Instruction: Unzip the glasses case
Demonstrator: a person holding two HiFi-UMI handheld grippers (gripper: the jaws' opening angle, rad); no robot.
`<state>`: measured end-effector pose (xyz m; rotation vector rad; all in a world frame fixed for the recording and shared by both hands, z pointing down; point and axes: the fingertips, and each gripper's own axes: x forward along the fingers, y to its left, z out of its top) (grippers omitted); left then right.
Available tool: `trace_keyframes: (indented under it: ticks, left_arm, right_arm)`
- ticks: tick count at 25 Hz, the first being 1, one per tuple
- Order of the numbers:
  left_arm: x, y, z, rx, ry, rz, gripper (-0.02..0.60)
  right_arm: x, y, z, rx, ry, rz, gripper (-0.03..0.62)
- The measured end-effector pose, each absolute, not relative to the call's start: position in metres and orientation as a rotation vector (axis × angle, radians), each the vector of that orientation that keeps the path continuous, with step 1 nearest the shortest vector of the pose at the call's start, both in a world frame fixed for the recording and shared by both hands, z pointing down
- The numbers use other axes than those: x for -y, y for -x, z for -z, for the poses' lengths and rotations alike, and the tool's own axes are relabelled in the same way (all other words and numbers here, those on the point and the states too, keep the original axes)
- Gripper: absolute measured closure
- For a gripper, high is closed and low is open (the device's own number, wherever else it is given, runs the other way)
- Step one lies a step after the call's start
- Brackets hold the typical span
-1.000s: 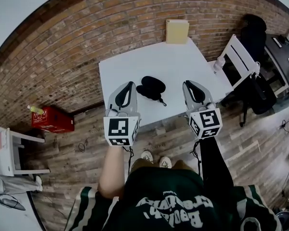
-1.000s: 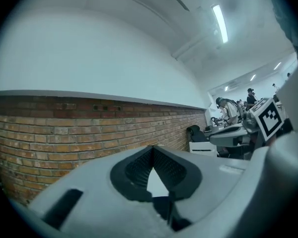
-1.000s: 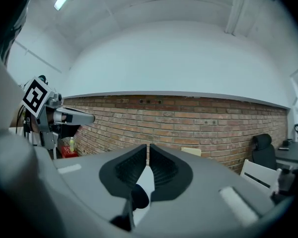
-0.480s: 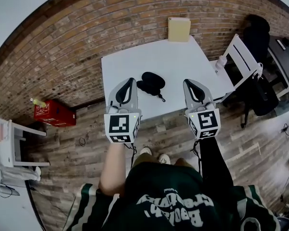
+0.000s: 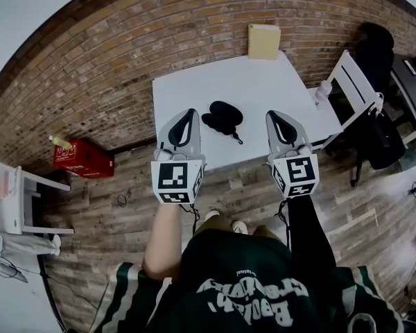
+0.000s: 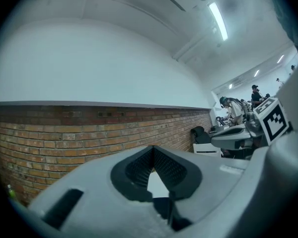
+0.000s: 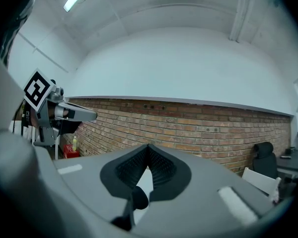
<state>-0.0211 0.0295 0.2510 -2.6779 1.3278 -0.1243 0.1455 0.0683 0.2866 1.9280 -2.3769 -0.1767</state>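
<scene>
**A:** Where is the black oval glasses case [image 5: 222, 115] sitting?

**B:** It is lying flat on the white rectangular worktop [image 5: 263, 82], towards the near edge, with a short black cord [image 5: 236, 139] trailing from its near right end. I cannot tell from here whether the zip is done up.

**A:** Is either claw touching it?

**B:** No. The left claw [image 5: 188, 114] is hovering just beside the case on its left. The right claw [image 5: 272, 115] is hovering farther off on its right, so the case is lying between them.

**A:** How are the jaws standing?

**B:** In its own view the left claw [image 6: 152, 150] is showing ribbed pads meeting at the tip, closed on nothing. The right claw [image 7: 148, 148] is looking the same, closed and empty.

**A:** And farther out?

**B:** A pale tan box [image 5: 263, 41] is standing at the far edge of the worktop, against the red brick wall [image 5: 125, 54]. A white slatted chair [image 5: 350, 85] is standing to the right. A red crate [image 5: 83, 159] is resting on the wooden plank floor [image 5: 125, 207] to the left.
</scene>
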Motion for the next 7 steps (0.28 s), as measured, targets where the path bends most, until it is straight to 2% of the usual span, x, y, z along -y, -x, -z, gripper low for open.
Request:
trace_keyframes:
  ticks: [7]
  left_arm:
    - [-0.0288, 0.0291, -0.2512, -1.334, 2.665, 0.12, 0.584]
  right_arm:
    - [-0.0672, -0.1387, -0.286, 2.383, -1.93, 0.181, 0.582]
